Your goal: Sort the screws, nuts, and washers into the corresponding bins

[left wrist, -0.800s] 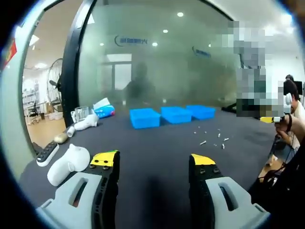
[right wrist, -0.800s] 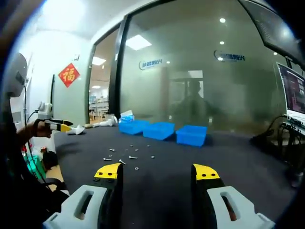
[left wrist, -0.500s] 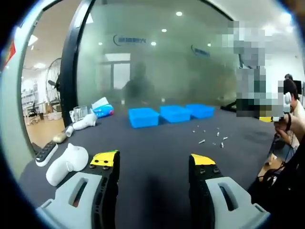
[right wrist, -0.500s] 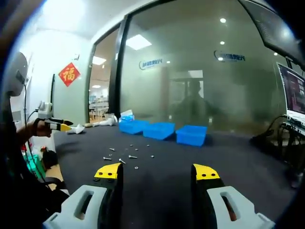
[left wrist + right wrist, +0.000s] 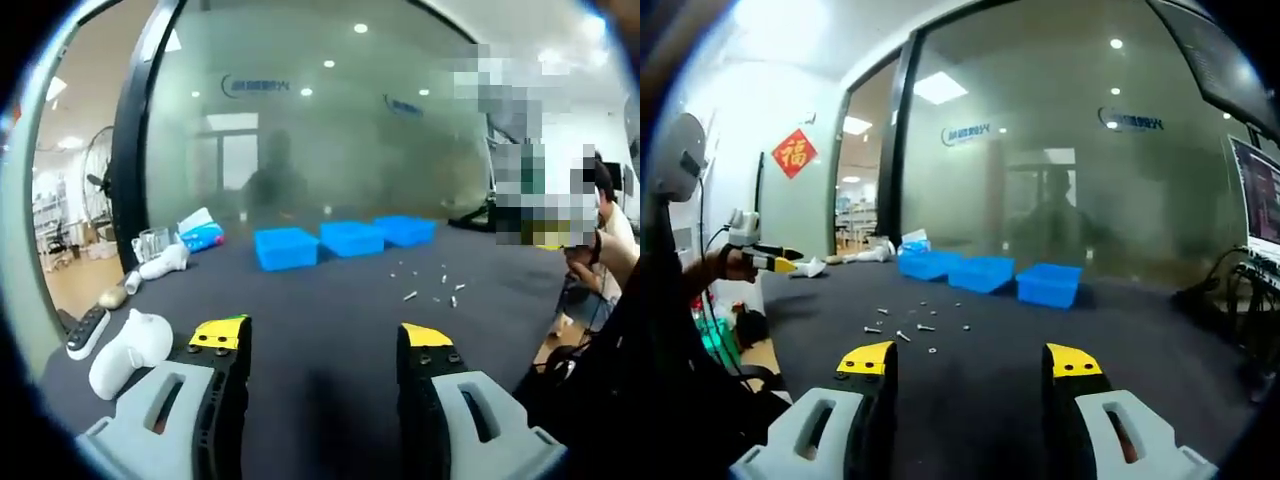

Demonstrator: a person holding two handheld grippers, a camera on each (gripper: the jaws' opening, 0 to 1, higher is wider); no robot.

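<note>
Three blue bins (image 5: 348,238) stand in a row at the far side of the dark table (image 5: 330,320); the right gripper view shows the same bins (image 5: 985,273). Small screws, nuts and washers (image 5: 425,288) lie scattered on the table in front of them, also seen as loose hardware (image 5: 908,325) left of centre. My left gripper (image 5: 324,342) is open above the table with nothing between its jaws. My right gripper (image 5: 970,360) is open too and holds nothing. The left gripper (image 5: 762,256) shows at the left edge, held in a hand.
White controllers (image 5: 127,350) and a remote (image 5: 84,332) lie at the table's left edge. A tissue pack (image 5: 198,230) and small containers sit behind them. A glass wall (image 5: 320,130) stands behind the table. A person (image 5: 605,250) is at the right edge. Cables (image 5: 1230,270) lie far right.
Both views have shifted slightly as the hands moved; the bins and hardware sit a little further left in the left gripper view. Nothing on the table has moved.
</note>
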